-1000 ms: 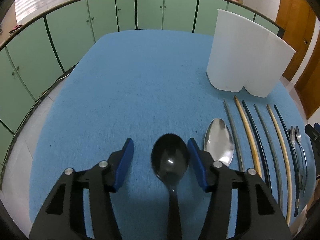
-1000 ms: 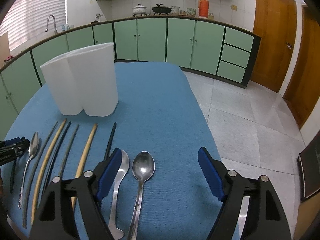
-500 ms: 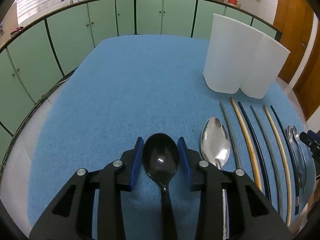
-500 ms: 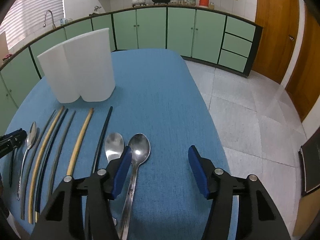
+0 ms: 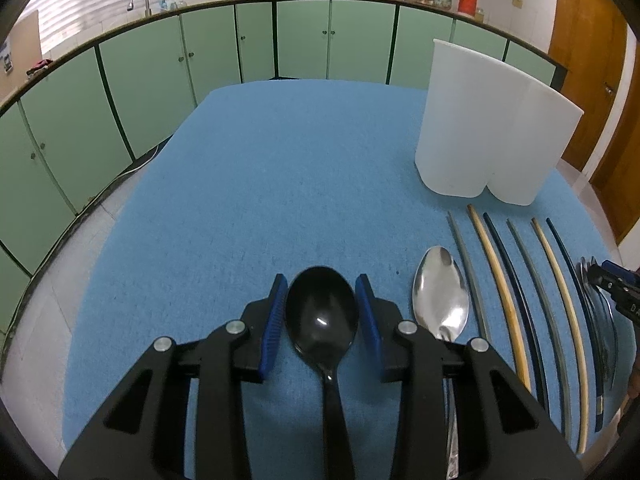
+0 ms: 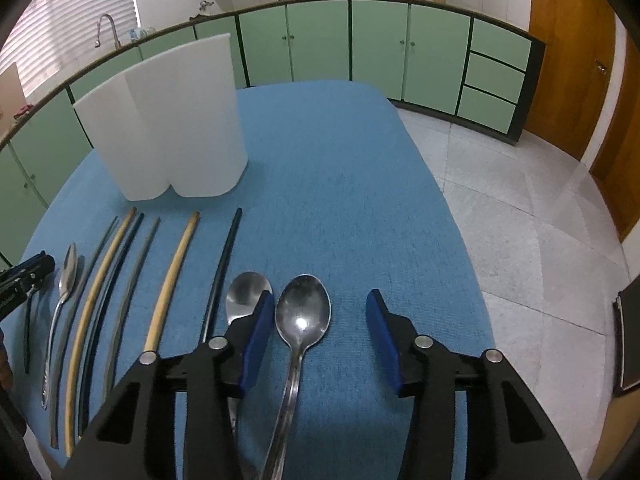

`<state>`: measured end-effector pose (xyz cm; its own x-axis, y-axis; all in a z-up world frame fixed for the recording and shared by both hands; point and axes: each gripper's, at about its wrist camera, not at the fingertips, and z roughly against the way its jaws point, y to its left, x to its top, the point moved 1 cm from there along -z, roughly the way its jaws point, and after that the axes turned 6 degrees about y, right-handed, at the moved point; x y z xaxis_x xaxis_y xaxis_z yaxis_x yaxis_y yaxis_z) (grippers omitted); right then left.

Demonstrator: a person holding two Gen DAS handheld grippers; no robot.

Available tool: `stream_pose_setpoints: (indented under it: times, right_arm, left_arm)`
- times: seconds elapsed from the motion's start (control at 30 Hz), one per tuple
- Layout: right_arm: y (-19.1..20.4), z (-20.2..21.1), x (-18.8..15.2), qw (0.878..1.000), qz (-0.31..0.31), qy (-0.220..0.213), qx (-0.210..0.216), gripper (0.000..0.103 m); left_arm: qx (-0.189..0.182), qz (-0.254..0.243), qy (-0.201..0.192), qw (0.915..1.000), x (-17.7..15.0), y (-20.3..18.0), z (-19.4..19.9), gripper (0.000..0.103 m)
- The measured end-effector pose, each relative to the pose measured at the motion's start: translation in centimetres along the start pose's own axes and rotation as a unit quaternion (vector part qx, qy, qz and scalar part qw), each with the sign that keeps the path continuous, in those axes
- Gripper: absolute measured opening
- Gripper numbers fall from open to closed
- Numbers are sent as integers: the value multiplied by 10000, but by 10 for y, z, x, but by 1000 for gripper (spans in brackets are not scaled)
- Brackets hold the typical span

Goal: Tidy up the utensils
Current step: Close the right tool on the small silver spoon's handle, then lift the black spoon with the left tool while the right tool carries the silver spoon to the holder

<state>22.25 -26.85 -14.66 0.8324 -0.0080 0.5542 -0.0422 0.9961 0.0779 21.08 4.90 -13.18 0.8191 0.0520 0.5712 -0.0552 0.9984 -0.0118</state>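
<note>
My left gripper is shut on a black spoon, its blue pads against both sides of the bowl. A steel spoon lies just to its right on the blue mat. My right gripper is open over a steel spoon, whose bowl lies by the left pad. Another steel spoon lies partly under the left finger. Several chopsticks lie in a row to the left. A white two-part holder stands behind them.
The holder and chopsticks also show at the right of the left wrist view. The table's right edge drops to a tiled floor. Green cabinets line the room. The left gripper's tip shows at the far left.
My left gripper has closed from wide open onto the black spoon's bowl. My right gripper has narrowed somewhat and moved forward over the steel spoons.
</note>
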Motion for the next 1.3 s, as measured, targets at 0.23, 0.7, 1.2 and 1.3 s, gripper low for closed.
stream_pose_setpoints:
  times: [0.23, 0.7, 1.2, 1.3]
  right_arm:
    - [6, -1, 2, 9998, 90, 95, 115, 38]
    - [7, 28, -6, 9992, 46, -303, 251, 28]
    - [11, 107, 3, 9876, 131, -1505, 424, 28]
    - [15, 116, 9, 9848, 167, -1662, 468, 28]
  left_arm:
    - [-63, -9, -9, 10000, 1, 3, 1, 34]
    - [-129, -12, -208, 9997, 3, 7, 19, 34]
    - [-466, -57, -1175, 9920, 13, -2, 75, 34]
    - [-549, -50, -1405, 9885, 20, -4, 87, 34]
